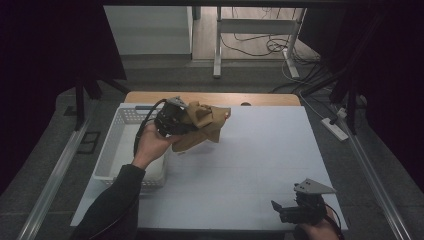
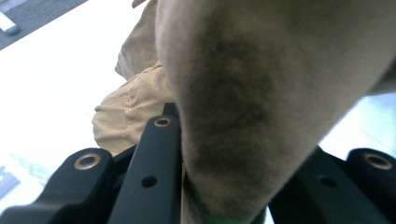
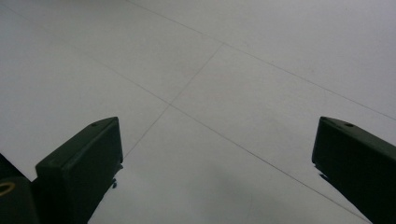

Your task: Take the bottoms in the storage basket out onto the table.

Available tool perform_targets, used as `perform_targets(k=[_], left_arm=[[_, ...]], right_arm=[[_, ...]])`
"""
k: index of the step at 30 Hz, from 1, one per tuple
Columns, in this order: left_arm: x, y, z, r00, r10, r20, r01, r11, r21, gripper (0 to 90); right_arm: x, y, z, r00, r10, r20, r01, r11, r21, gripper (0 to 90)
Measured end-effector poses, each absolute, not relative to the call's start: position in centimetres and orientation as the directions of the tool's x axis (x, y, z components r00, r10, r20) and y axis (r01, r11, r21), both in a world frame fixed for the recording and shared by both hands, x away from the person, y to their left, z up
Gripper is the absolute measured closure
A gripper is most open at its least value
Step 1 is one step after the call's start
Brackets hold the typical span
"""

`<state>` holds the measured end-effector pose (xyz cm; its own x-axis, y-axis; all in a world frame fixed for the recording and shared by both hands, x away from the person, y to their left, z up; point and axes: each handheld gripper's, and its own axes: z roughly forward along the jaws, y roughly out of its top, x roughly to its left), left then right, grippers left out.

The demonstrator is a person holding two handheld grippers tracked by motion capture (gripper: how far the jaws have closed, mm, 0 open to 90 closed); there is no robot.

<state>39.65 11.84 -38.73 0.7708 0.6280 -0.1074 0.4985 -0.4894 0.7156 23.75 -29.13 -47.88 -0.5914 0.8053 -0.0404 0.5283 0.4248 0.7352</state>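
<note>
Dim room, grey floor [image 1: 45,150], black drapes [image 1: 45,45] at both sides, white desk frame [image 1: 250,30] with loose cables [image 1: 272,47] beyond.

Cloth [image 2: 261,93] blurred, cut off above

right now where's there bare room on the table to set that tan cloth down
The white table top is bare across its middle and right, between the white basket at the left edge and the right hand-held gripper at the near right corner. The left side is crowded: the left hand-held gripper holds the tan cloth beside the basket.
</note>
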Motion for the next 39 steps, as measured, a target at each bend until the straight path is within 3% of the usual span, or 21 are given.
perform_targets(k=[25,39], left_arm=[[39.8,7.7,-44.6,0.807,0.582,-0.102,0.505,-0.588,0.632,75.0],[39.0,5.8,-46.8,0.818,0.554,-0.158,0.518,-0.586,0.623,74.6]], right_arm=[[23.7,-29.0,-47.9,-0.601,0.798,-0.052,0.522,0.441,0.73,2.0],[23.7,-28.9,-48.0,-0.606,0.793,-0.061,0.519,0.452,0.725,2.0]])
